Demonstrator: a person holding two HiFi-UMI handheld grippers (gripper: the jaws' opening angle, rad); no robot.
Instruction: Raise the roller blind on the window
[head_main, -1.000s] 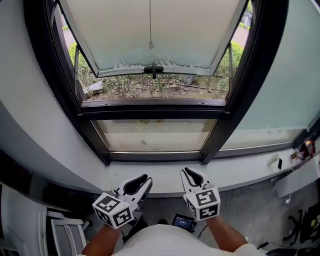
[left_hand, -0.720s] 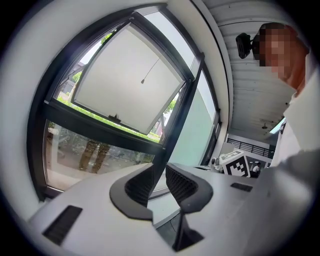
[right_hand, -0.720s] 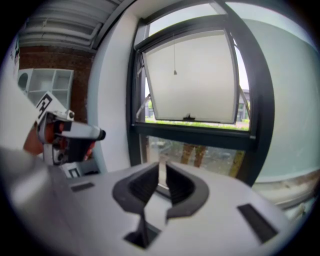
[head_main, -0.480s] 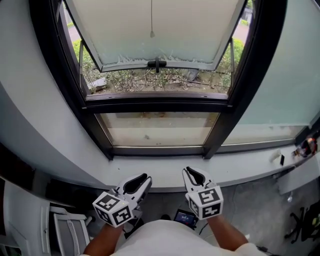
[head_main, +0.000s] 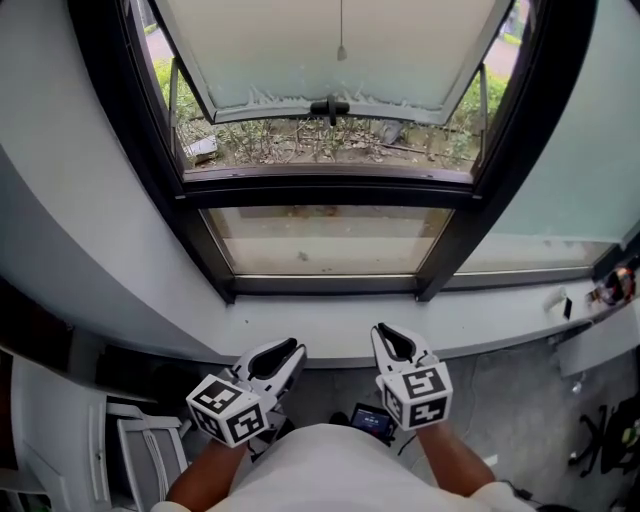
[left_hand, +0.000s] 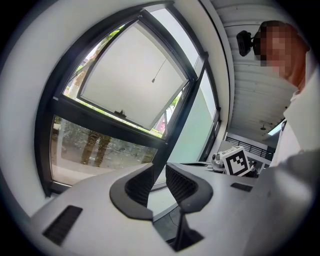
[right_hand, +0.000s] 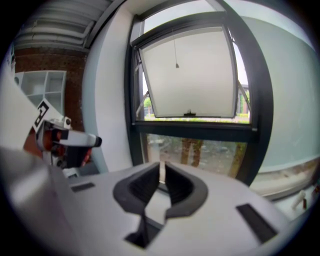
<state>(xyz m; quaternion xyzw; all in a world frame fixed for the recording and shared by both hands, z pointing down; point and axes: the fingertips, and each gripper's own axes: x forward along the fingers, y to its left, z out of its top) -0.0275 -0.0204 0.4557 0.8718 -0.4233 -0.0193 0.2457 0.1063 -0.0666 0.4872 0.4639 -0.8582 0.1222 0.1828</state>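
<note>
The pale roller blind hangs down over the tilted-out window sash. Its thin pull cord dangles in front of it and ends in a small weight. The blind fills the upper middle of the left gripper view, and the blind also shows in the right gripper view. My left gripper and right gripper are held low near my body, well short of the window. The left gripper is open and empty. The right gripper shows a narrow gap with nothing in it.
A black window frame surrounds the sash, and a black handle sits at the sash's lower edge. A white sill runs below it. A white rack stands at lower left, a small device lies on the floor, and clutter sits at the right.
In the head view the window has slid up and to the right. Both grippers remain low in front of my body, slightly further from the sill, with their jaws as before.
</note>
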